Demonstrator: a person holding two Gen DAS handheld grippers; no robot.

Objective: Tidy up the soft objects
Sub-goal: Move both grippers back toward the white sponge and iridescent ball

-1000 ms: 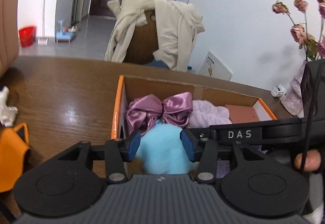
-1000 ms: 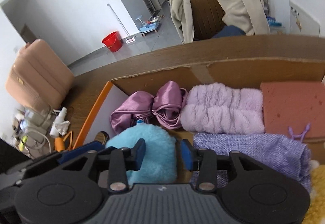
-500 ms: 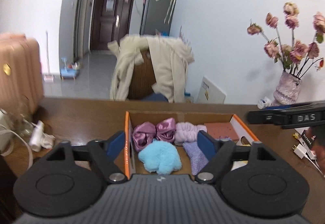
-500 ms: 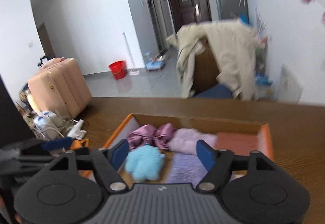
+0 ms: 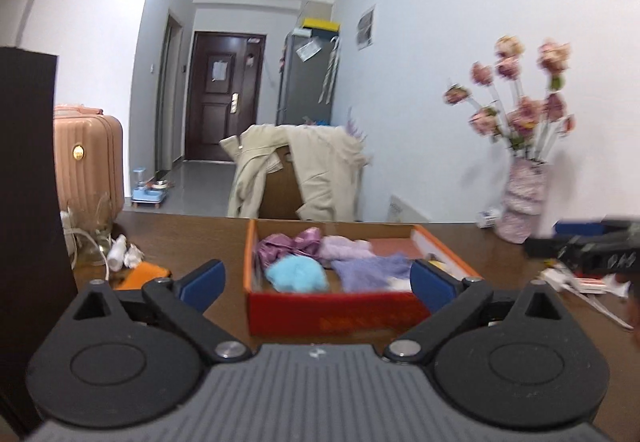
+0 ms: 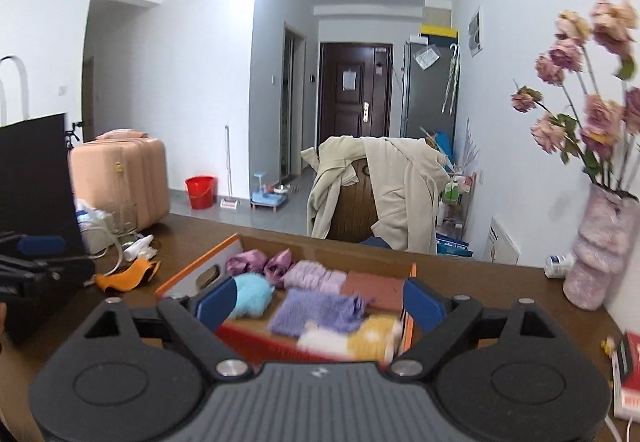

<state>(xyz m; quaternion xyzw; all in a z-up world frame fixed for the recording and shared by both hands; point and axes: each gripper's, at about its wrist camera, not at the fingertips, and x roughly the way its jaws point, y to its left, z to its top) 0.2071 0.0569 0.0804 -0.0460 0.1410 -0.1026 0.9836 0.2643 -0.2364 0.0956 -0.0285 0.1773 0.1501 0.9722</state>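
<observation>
An orange cardboard box (image 5: 332, 308) (image 6: 180, 278) sits on the brown table. In it lie a blue fluffy item (image 5: 296, 274) (image 6: 252, 292), a pink satin bow (image 5: 286, 244) (image 6: 260, 266), a lilac plush roll (image 5: 344, 248) (image 6: 316, 276), a purple knit cloth (image 5: 372, 270) (image 6: 316, 312), a reddish sponge (image 6: 376, 290) and a yellow and white plush (image 6: 360, 342). My left gripper (image 5: 318, 280) is open and empty, held back from the box's front. My right gripper (image 6: 320, 302) is open and empty, above the box's near edge.
An orange pouch (image 5: 140, 276) (image 6: 128, 276), white clutter and cables (image 5: 120, 252) lie left of the box. A vase of dried roses (image 5: 520, 201) (image 6: 600, 262) stands at the right. A chair with a beige coat (image 6: 372, 189) is behind the table. A dark bag (image 5: 28, 201) stands at left.
Both grippers have opened wide and pulled back and up from the box. The blue fluffy item, earlier between the left fingers, now lies in the box.
</observation>
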